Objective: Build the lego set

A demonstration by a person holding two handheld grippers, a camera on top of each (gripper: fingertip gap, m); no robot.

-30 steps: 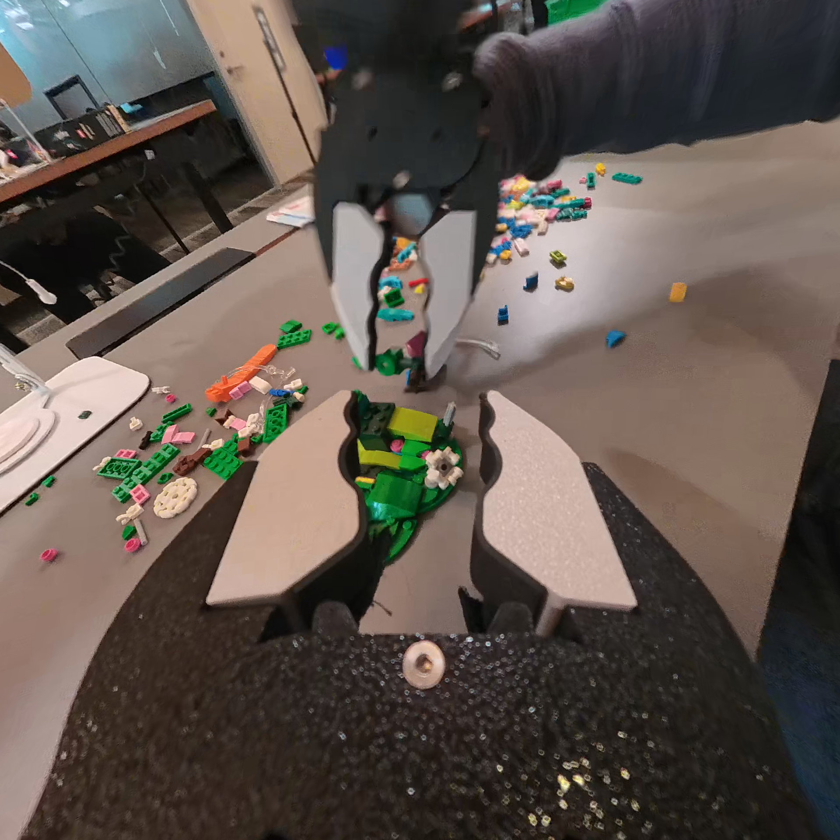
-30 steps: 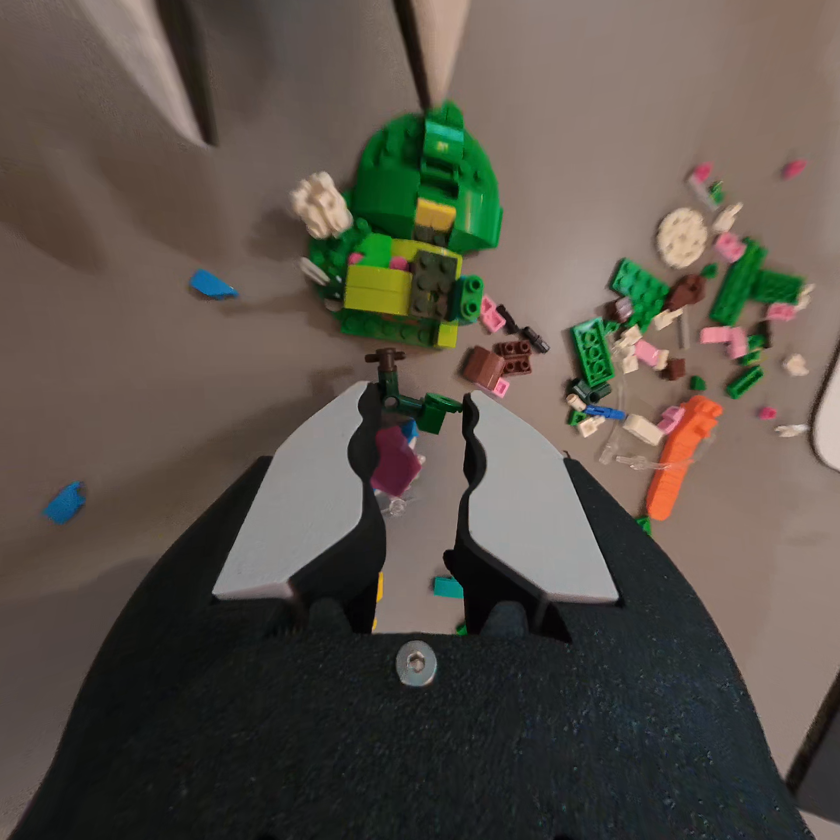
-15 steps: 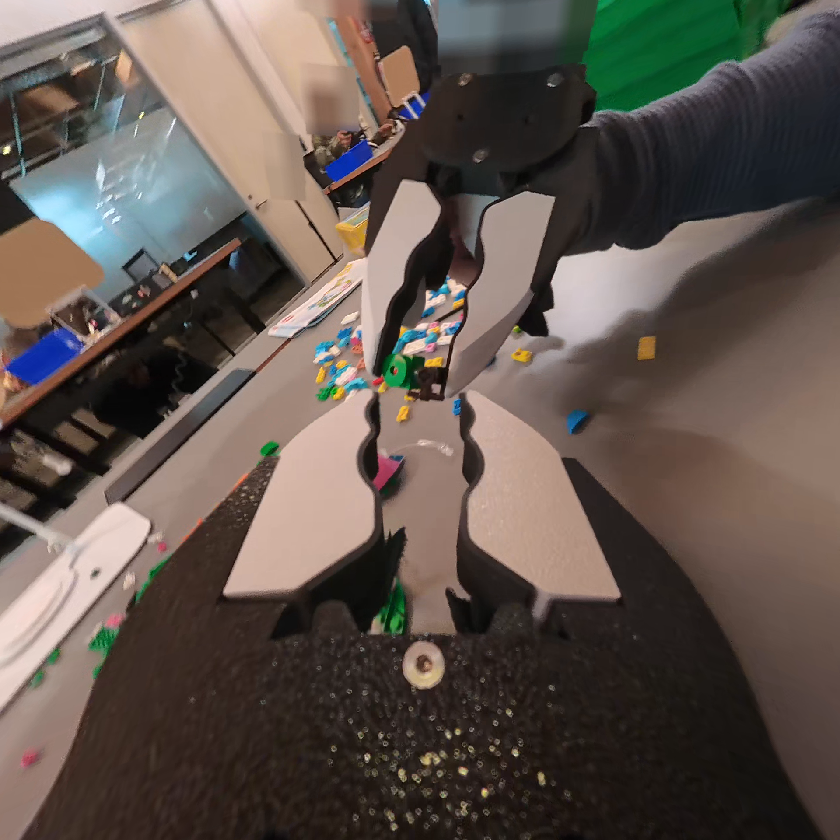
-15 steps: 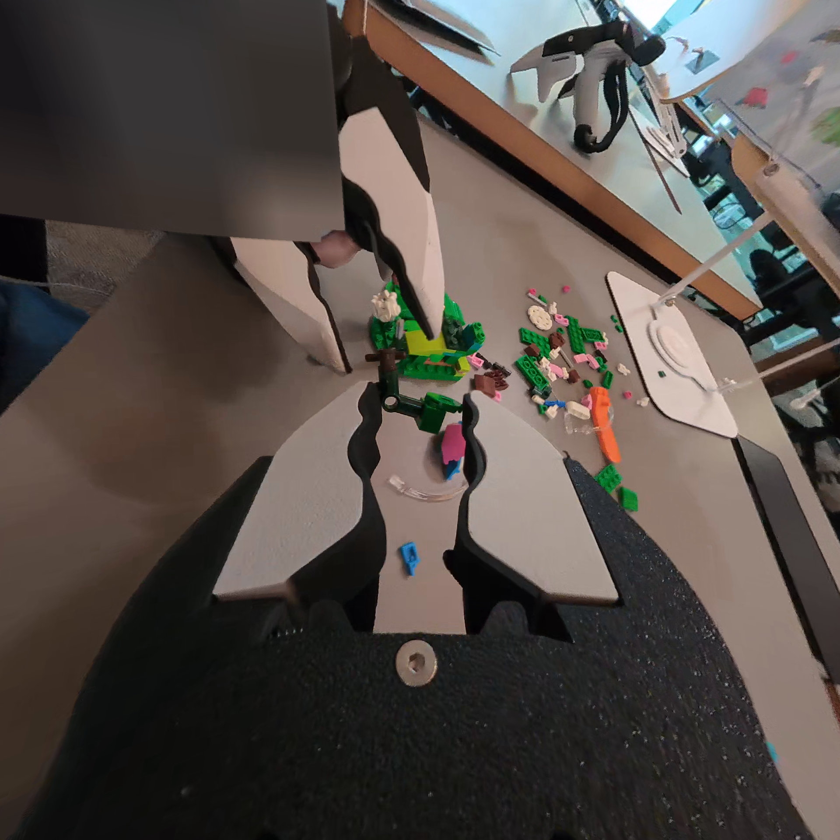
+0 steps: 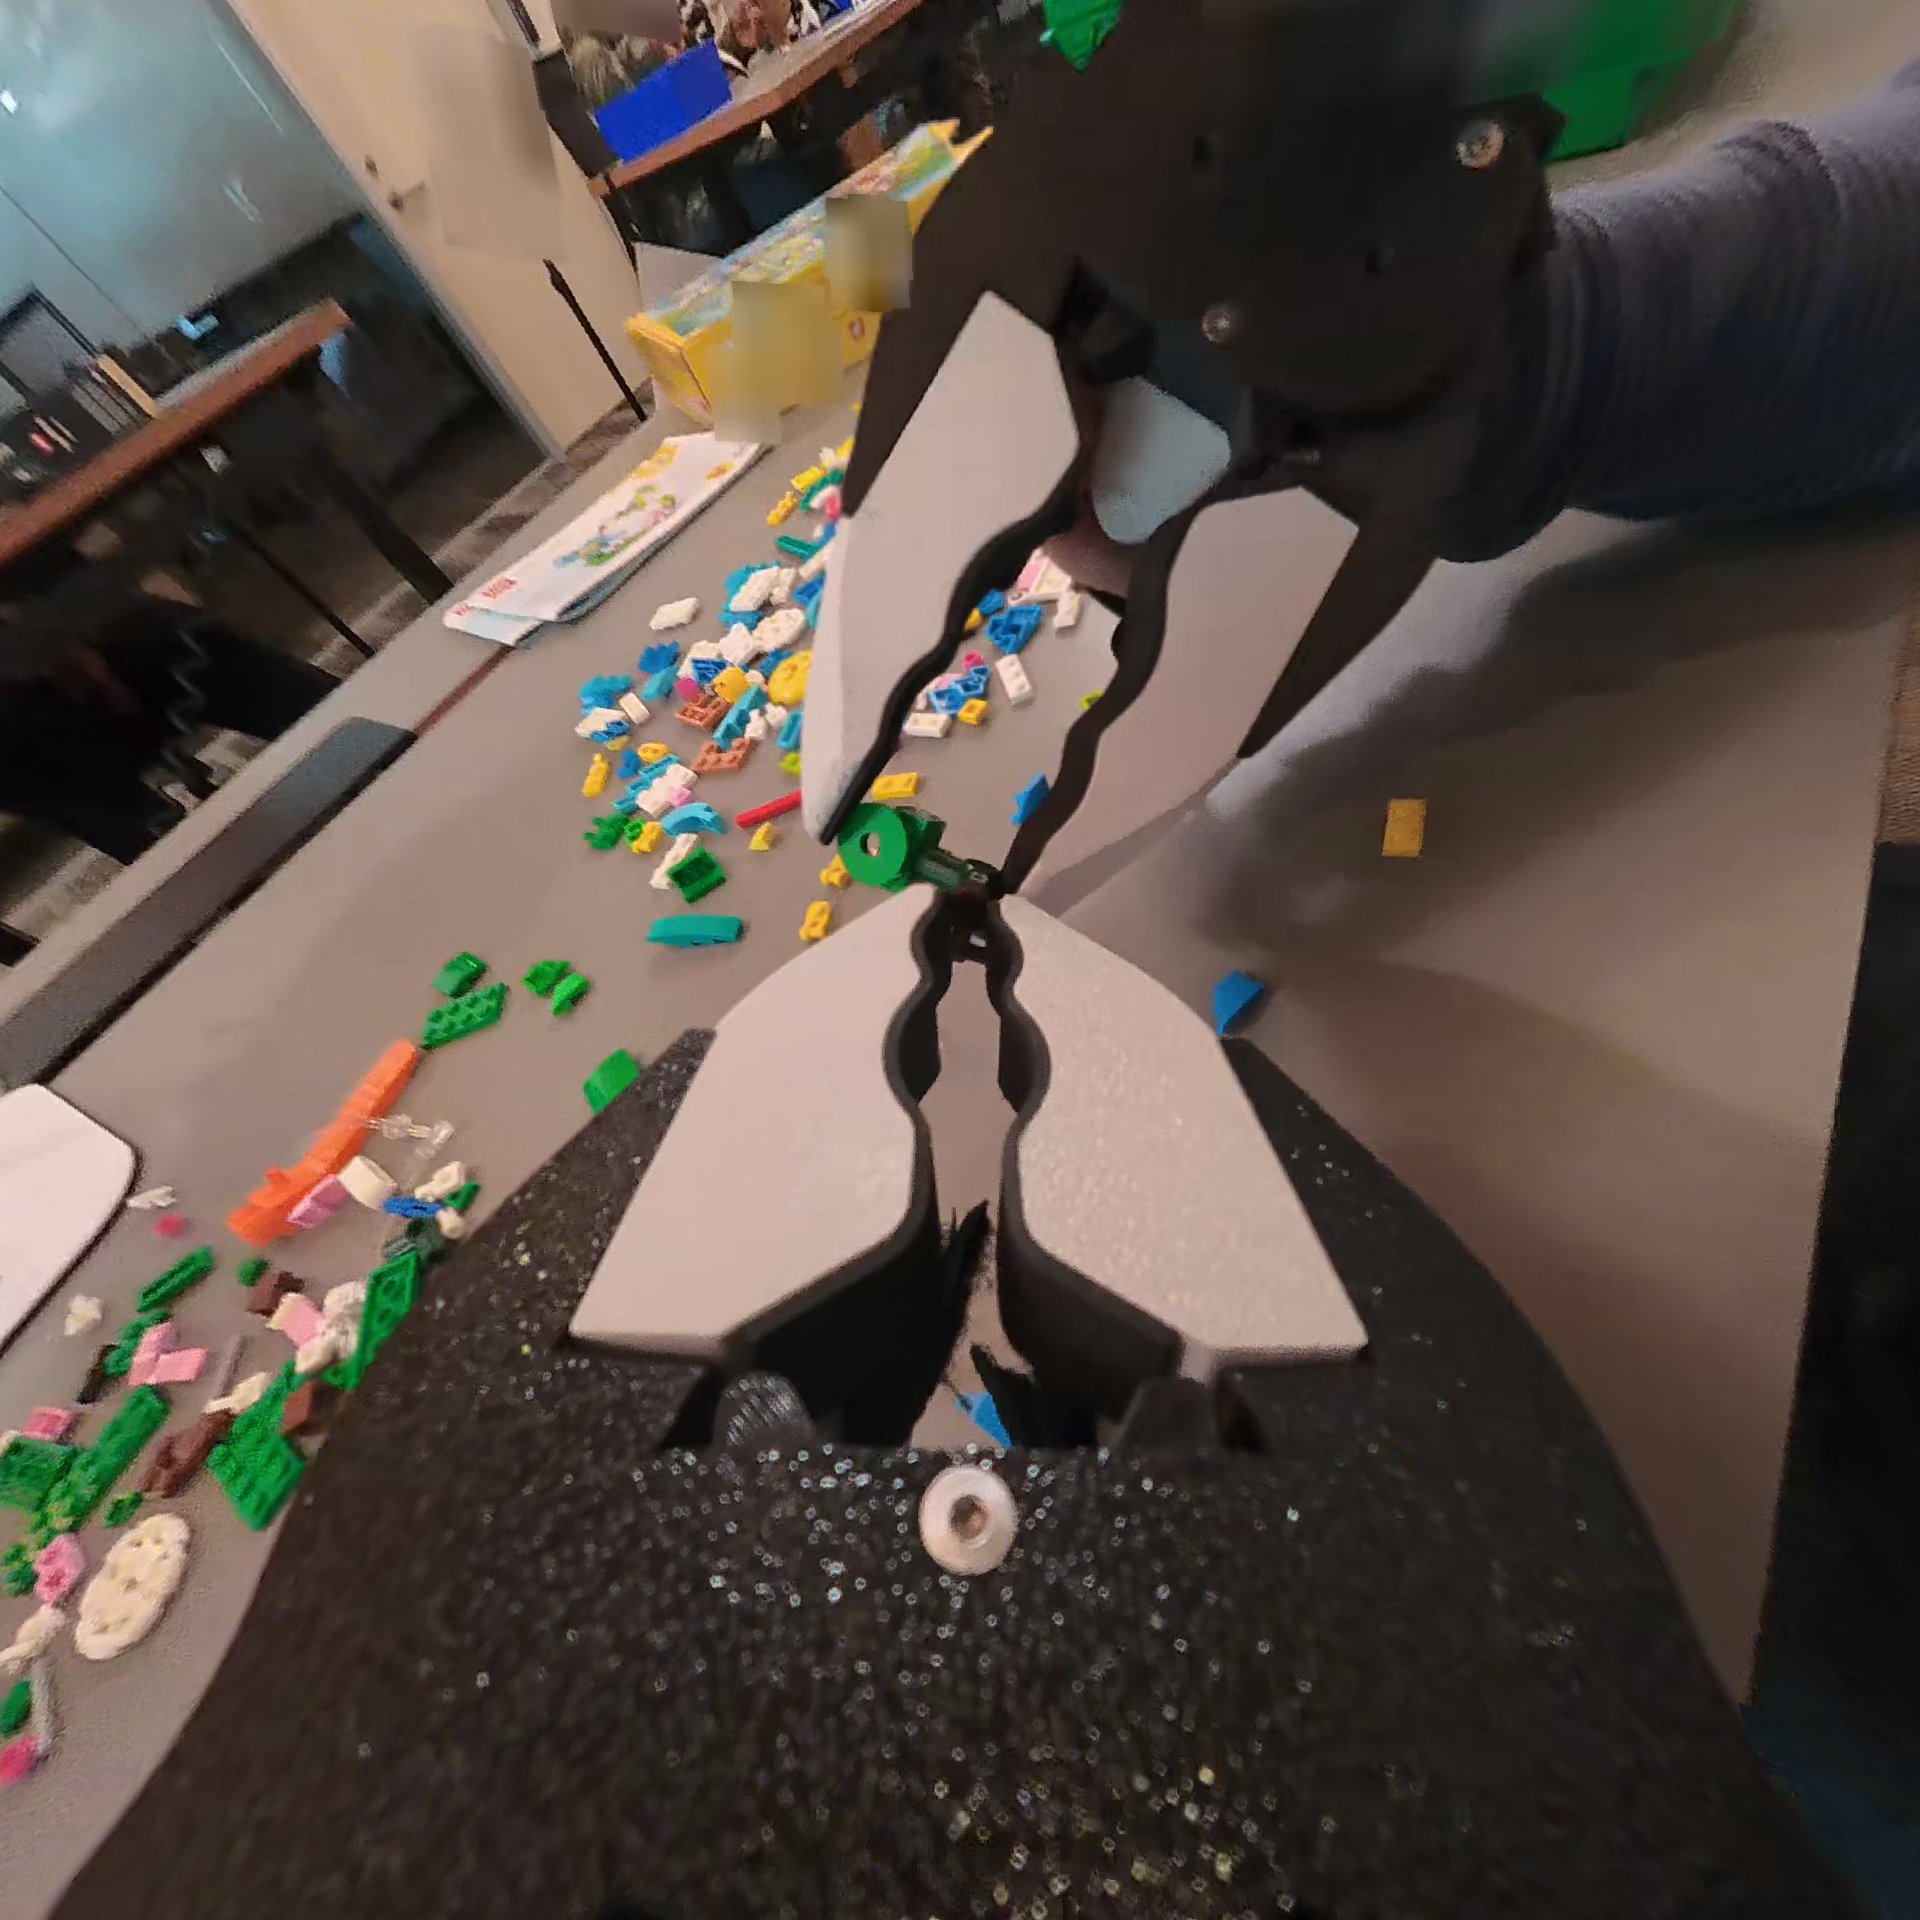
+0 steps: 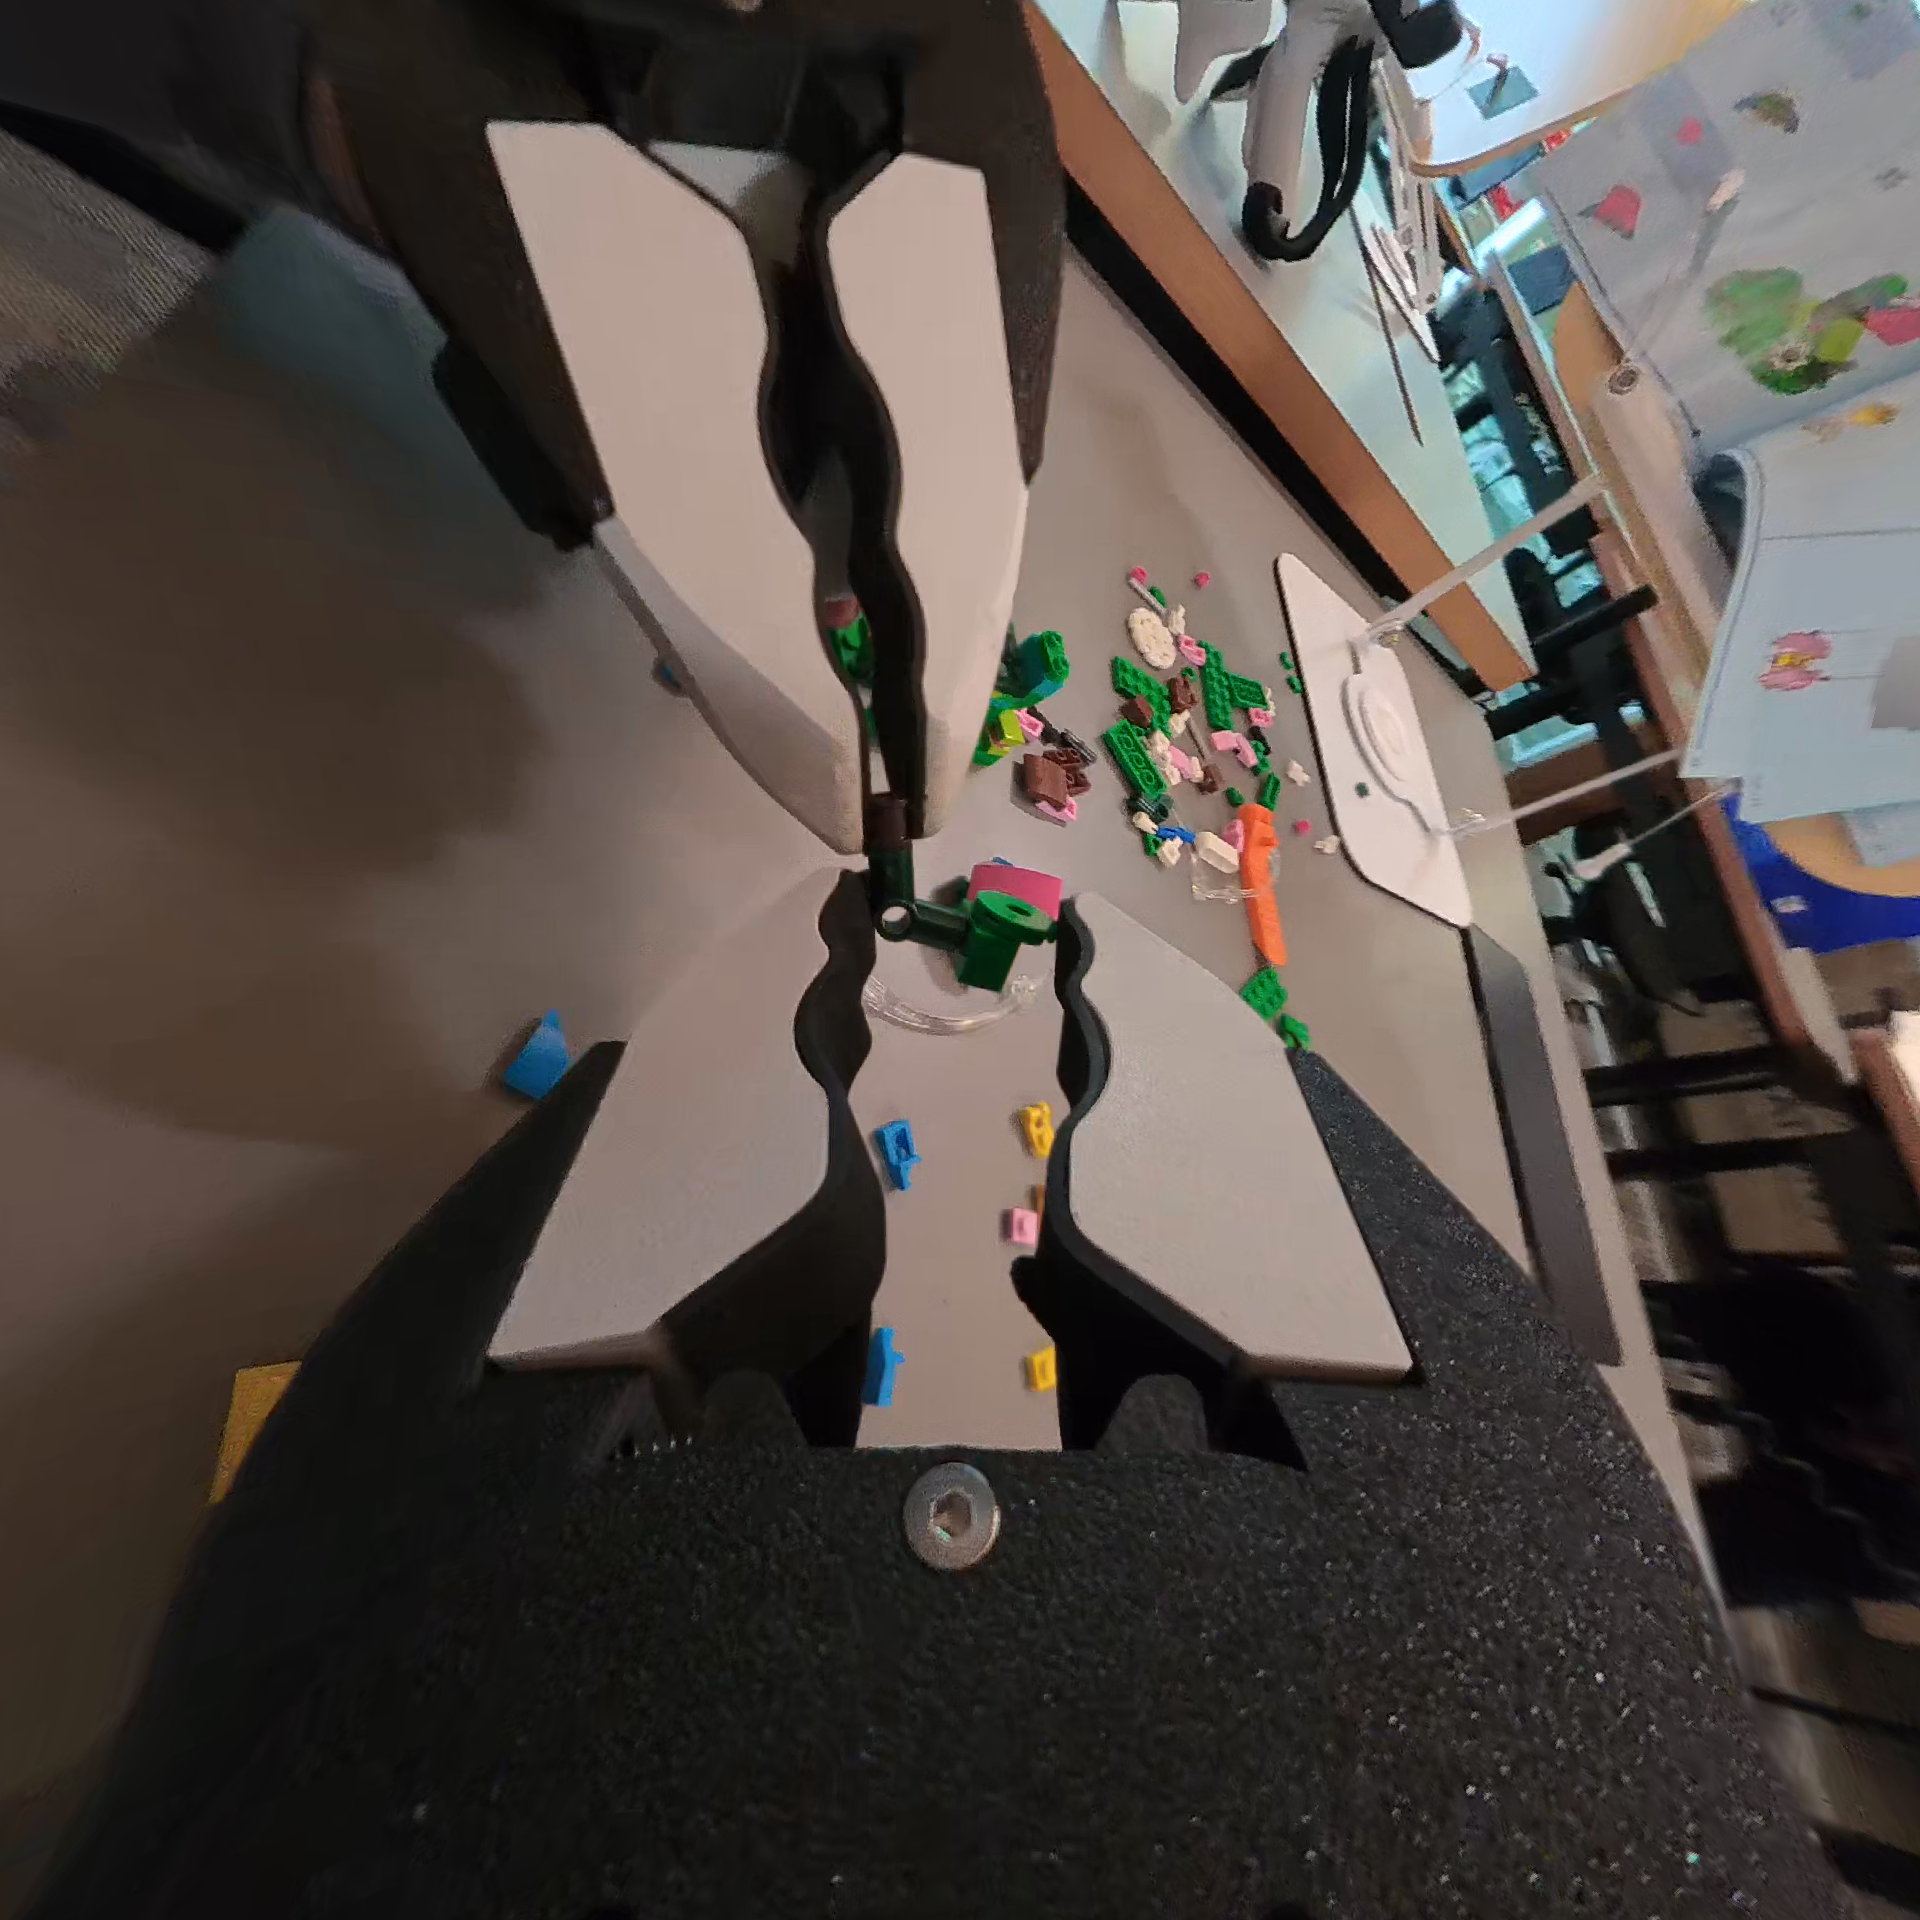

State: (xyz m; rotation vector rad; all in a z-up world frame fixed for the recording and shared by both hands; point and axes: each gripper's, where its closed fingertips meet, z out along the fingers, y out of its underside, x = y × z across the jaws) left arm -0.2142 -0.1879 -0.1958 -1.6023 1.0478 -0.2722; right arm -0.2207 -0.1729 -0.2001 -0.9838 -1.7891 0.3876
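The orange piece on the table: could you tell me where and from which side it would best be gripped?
Probably from above, with the fingers across its narrow width. The orange piece lies flat and long on the table, so its long sides offer two opposed faces. Take the half away from the small bits that crowd one end.

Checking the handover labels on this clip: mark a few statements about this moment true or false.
1. Both the left gripper and the right gripper grip the green stem piece. True.
2. The green stem piece rests on the table. False: it is held above it.
3. An orange piece lies on the table among loose bricks. True.
4. The left gripper's jaws gape wide. False: they are nearly closed on the stem's dark end.
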